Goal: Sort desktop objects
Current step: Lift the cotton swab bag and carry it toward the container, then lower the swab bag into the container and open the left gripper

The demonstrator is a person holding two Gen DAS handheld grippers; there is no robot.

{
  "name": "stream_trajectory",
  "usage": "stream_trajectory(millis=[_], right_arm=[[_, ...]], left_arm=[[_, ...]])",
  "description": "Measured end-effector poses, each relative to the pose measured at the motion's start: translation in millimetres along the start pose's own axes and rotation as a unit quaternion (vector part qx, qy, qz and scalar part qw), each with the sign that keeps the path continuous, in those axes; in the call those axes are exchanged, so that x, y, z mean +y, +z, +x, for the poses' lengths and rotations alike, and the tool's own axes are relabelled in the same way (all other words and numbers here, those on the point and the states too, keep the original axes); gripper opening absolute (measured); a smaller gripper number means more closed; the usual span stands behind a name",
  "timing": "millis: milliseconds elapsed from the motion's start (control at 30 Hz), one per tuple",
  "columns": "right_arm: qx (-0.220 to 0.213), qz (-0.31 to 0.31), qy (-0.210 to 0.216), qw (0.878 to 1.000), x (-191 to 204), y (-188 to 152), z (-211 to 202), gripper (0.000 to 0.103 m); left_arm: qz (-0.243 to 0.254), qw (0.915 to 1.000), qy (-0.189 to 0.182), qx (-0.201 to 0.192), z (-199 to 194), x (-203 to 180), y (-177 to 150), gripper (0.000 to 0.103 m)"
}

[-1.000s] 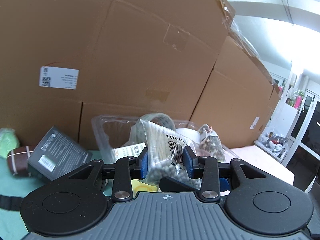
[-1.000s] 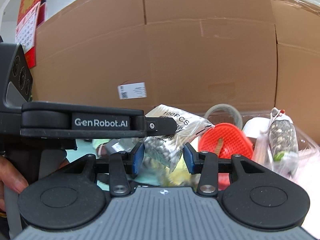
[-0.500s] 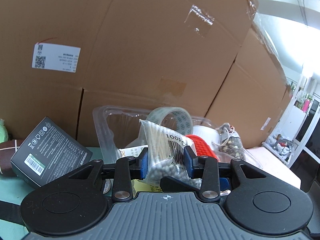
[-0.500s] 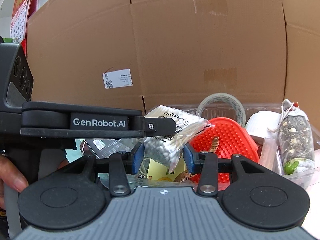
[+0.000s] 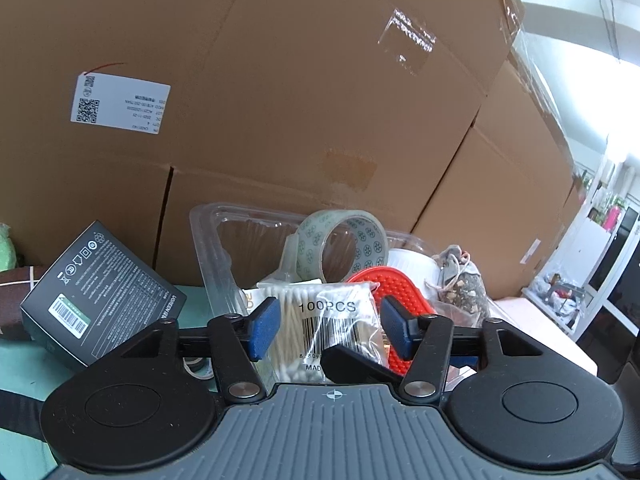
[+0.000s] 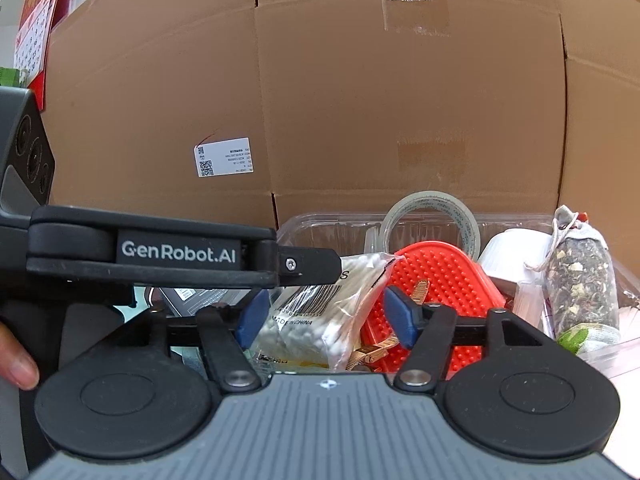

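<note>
A clear bag of cotton swabs (image 5: 324,328) marked 100PCS lies on the pile inside a clear plastic tray (image 5: 212,240). My left gripper (image 5: 329,330) straddles it, jaws opening, and its blue pads (image 5: 262,328) stand just off the bag's sides. My right gripper (image 6: 325,318) straddles the same bag (image 6: 320,312) from the other side, jaws also opening, with gaps at both pads. In the right wrist view one black finger of the left gripper (image 6: 308,266) crosses over the bag's top.
The tray also holds a tape roll (image 5: 344,240), a red bristled pad (image 6: 432,288), a white jar (image 6: 508,256) and a herb sachet (image 6: 580,280). A black box (image 5: 104,300) leans at the left. Stacked cardboard boxes (image 5: 280,100) wall off the back. A person's thumb (image 6: 16,364) shows at the left.
Both grippers' jaws have spread and come off the swab bag, which now rests in the tray. Both cameras have drawn closer to the tray and a little lower.
</note>
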State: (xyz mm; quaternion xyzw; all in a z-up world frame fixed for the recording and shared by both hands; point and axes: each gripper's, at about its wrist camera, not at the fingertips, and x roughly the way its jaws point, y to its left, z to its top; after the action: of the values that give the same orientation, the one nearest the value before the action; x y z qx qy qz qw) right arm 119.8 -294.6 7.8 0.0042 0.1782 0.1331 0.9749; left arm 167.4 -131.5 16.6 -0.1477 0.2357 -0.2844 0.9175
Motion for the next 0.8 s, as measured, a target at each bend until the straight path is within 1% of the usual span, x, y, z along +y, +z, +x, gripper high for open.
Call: stream_trajectory(millis=[33, 100, 133, 167, 200, 300, 433, 633, 800], right_arm=[[0.0, 0.0, -0.001, 1.0, 0, 0, 0, 0.076], [-0.001, -0.003, -0.004, 1.0, 1, -1, -1, 0.084], [-0.002, -0.004, -0.005, 1.0, 2, -1, -1, 0.085], [-0.003, -0.005, -0.007, 1.0, 2, -1, -2, 0.087], [-0.002, -0.004, -0.007, 1.0, 2, -1, -2, 0.09], [-0.007, 0.005, -0.005, 1.0, 1, -2, -5, 0.098], [-0.013, 0.003, -0.014, 1.0, 2, -2, -10, 0.102], [-0.008, 0.006, -0.019, 1.0, 3, -4, -12, 0.103], [-0.007, 0.012, -0.024, 1.0, 4, -7, -16, 0.103]], left_arm=[[0.001, 1.0, -0.002, -0.003, -1, -1, 0, 0.076], [0.005, 0.9999, -0.003, -0.011, -5, -4, 0, 0.087], [0.009, 0.9998, -0.002, -0.015, -7, -6, 0, 0.089], [0.014, 0.9997, 0.004, -0.018, -9, -8, 0, 0.096], [0.018, 0.9996, 0.012, -0.02, -11, -10, 0, 0.099], [0.02, 0.9994, 0.017, -0.022, -15, -12, -2, 0.1], [0.004, 0.9996, 0.019, -0.021, -20, -9, -3, 0.103], [-0.01, 0.9993, 0.029, -0.024, -28, -7, -6, 0.103], [-0.005, 0.9995, 0.028, -0.016, -31, -9, -11, 0.103]])
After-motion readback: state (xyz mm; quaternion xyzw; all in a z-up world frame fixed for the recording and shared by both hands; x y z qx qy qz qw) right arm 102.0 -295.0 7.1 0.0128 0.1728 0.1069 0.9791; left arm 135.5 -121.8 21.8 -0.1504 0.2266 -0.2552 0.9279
